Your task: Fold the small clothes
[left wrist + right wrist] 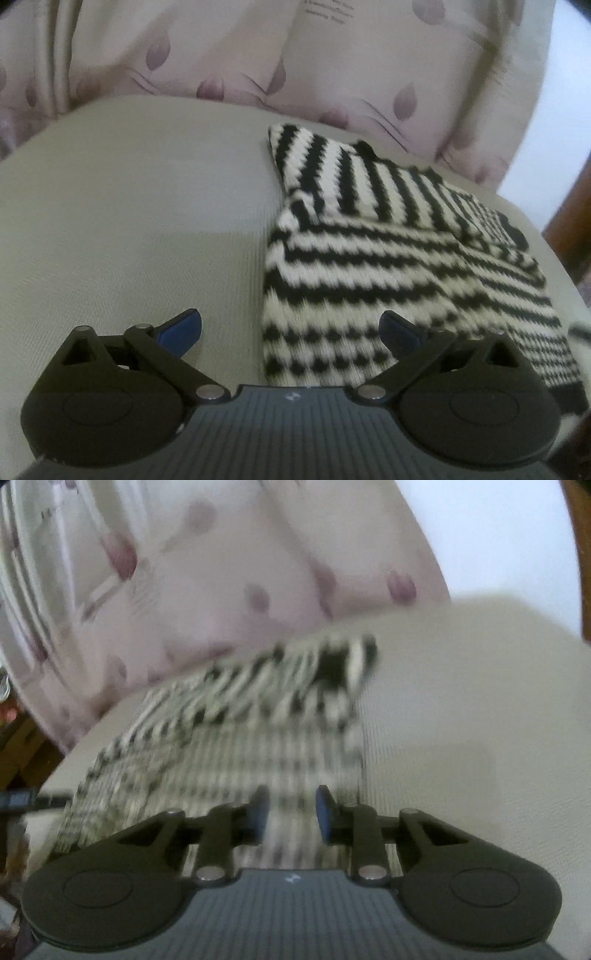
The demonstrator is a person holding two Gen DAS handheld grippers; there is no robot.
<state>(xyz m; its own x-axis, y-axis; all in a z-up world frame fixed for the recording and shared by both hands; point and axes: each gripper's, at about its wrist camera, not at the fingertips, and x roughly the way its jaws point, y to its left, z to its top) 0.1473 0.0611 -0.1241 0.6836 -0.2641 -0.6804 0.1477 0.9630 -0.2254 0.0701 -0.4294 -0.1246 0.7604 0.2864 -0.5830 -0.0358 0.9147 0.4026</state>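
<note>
A black-and-white striped knit garment (388,258) lies partly folded on a beige cushion (129,221), with one sleeve laid across its top. My left gripper (290,330) is open wide and empty, just above the garment's near left edge. In the right wrist view the garment (240,746) is motion-blurred. My right gripper (291,812) hovers over its near right part with the jaws a narrow gap apart, holding nothing.
A pale pink curtain with purple leaf prints (258,55) hangs behind the cushion. Dark wooden furniture (572,221) stands at the right edge. The beige cushion surface (461,738) stretches right of the garment.
</note>
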